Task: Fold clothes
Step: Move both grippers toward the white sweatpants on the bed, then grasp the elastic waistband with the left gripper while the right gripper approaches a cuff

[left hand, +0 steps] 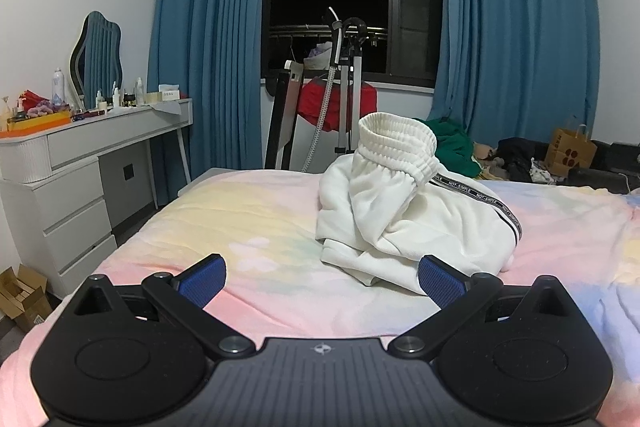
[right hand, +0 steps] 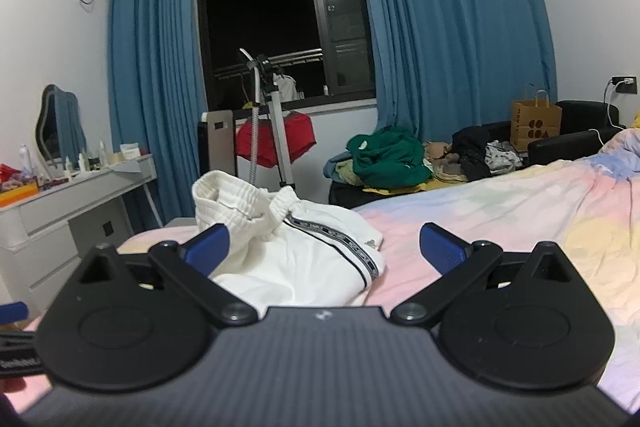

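Observation:
White sweatpants (left hand: 408, 211) with a black lettered side stripe lie crumpled in a heap on the pastel bedspread (left hand: 248, 227), the elastic waistband standing up at the top. My left gripper (left hand: 322, 279) is open just in front of the heap, nothing between its blue pads; the right pad (left hand: 440, 281) is near the heap's front edge. In the right wrist view the same sweatpants (right hand: 304, 255) sit low and left of centre. My right gripper (right hand: 324, 247) is open close before them, holding nothing.
A white dressing table (left hand: 92, 147) with bottles and a mirror stands left of the bed. Beyond the bed's far edge are a garment steamer stand (left hand: 348, 99), a red cloth, blue curtains and a dark window. A clothes pile (right hand: 384, 155) and paper bag (right hand: 534, 125) lie at right.

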{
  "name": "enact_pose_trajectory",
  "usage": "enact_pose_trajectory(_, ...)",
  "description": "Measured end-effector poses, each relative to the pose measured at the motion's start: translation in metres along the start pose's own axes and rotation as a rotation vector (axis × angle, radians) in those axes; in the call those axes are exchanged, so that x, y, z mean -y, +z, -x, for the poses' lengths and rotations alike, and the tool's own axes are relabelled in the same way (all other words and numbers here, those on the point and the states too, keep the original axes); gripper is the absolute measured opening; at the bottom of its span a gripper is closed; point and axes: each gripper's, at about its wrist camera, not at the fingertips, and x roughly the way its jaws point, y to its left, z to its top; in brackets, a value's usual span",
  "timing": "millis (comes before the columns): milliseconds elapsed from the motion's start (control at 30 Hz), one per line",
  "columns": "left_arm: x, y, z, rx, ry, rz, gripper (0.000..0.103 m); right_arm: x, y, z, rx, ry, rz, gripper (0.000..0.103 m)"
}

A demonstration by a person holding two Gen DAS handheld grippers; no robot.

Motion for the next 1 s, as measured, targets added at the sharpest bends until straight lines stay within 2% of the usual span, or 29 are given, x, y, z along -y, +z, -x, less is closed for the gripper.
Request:
enact_pose_trajectory(100,-0.001,-0.001,-0.006,-0.021,-0.003,0.008,0.103,0.001,0.005,0.007,0.015,0.006,0.005,0.103)
enact_pose_trajectory(233,0.0,0.004,-0.029,-0.074,-0.006,0.024,0.103,0.008,0.009,0.01,-0.016,0.02,-0.009,0.103)
enact_pose_trajectory(400,0.004,0.042,-0.078,-0.09,-0.038,0.089,0.103,0.027,0.01,0.003,-0.051,0.013,-0.094,0.103)
enact_pose_trajectory(500,0.01,0.07,-0.118,-0.081,-0.053,0.123,0.103,0.041,0.005,-0.009,-0.087,-0.006,-0.158,0.103)
enact_pose_trajectory(633,0.019,0.104,-0.182,-0.086,-0.034,0.162,0.103,0.052,-0.007,-0.027,-0.153,-0.008,-0.187,0.103)
enact_pose_trajectory(800,0.019,0.132,-0.255,-0.11,-0.029,0.257,0.1,0.057,-0.021,-0.052,-0.214,0.017,-0.218,0.103)
enact_pose_trajectory(967,0.013,0.145,-0.315,-0.16,-0.033,0.303,0.091,0.06,-0.037,-0.078,-0.29,0.044,-0.249,0.103)
enact_pose_trajectory(1000,0.014,0.146,-0.325,-0.175,-0.034,0.297,0.086,0.061,-0.041,-0.084,-0.305,0.049,-0.255,0.103)
